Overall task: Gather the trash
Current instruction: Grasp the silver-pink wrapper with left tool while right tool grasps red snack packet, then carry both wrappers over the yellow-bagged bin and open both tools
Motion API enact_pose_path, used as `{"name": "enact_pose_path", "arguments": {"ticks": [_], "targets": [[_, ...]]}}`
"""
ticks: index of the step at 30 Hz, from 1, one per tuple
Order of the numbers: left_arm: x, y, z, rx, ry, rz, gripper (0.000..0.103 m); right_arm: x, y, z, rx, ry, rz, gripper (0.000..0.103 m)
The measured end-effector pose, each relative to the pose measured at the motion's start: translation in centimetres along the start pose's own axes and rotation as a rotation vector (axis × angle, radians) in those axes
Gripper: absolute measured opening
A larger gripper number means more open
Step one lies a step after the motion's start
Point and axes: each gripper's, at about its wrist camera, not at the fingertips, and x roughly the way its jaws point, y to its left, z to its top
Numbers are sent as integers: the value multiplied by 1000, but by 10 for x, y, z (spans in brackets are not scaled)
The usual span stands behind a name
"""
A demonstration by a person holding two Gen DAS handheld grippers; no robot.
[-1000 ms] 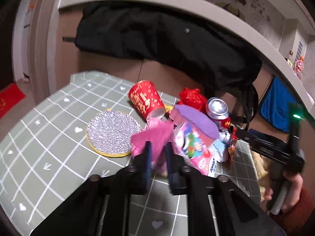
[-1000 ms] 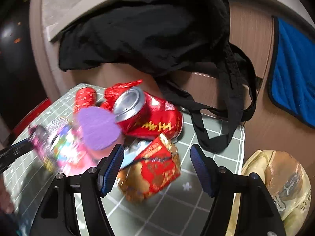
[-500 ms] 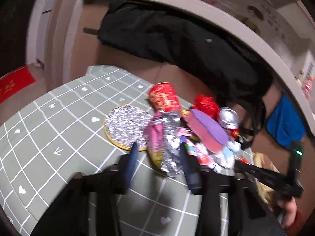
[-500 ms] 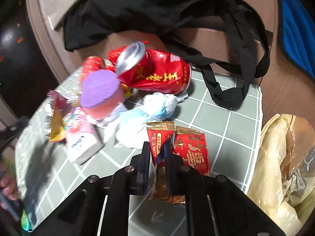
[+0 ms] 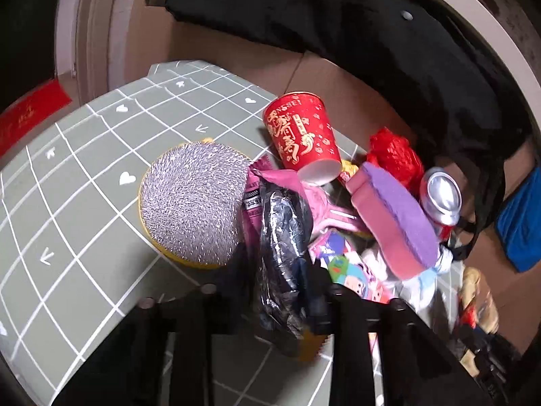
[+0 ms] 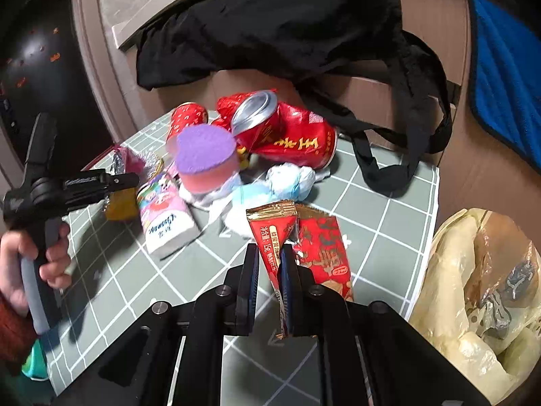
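Jaws on the right gripper (image 6: 268, 267) are pressed together on a red-and-gold sachet (image 6: 272, 233), pinching its lower end so the packet stands up off the tabletop (image 6: 389, 213). A second red packet (image 6: 324, 250) lies just beside it, touching. Those on the left gripper (image 5: 282, 291) are closing on a crumpled silver-and-pink wrapper (image 5: 282, 237) that sits between them; its pads appear to press the foil already.

Both hands seem to be at the pick-up step, each taking one piece from the heap. Left on the tabletop are a red cup (image 5: 302, 135), a crushed can (image 6: 287, 135), a sponge (image 6: 206, 159), a tissue pack (image 6: 165, 213), white paper wads (image 6: 287, 179) and a scouring pad (image 5: 194, 203).

Next, each piece probably has to be lifted clear and carried to the yellowish bag (image 6: 480, 297) hanging just off the tabletop's right edge. The foil is limp and may snag its pink neighbours as it rises.
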Motion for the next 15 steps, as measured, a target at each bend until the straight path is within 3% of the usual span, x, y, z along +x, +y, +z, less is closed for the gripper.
{"name": "enact_pose_path", "arguments": {"ticks": [5,9,15], "targets": [[-48,-25,-5,105,-142,41,20,-13,3,-2,-27,-24,8,12],[-102,-62,-10,212,-299,70,20,-34,2,10,-34,-85,25,12],[-139,-125,-25,329,-377,16,20,-76,-13,29,-18,-191,12,12]]}}
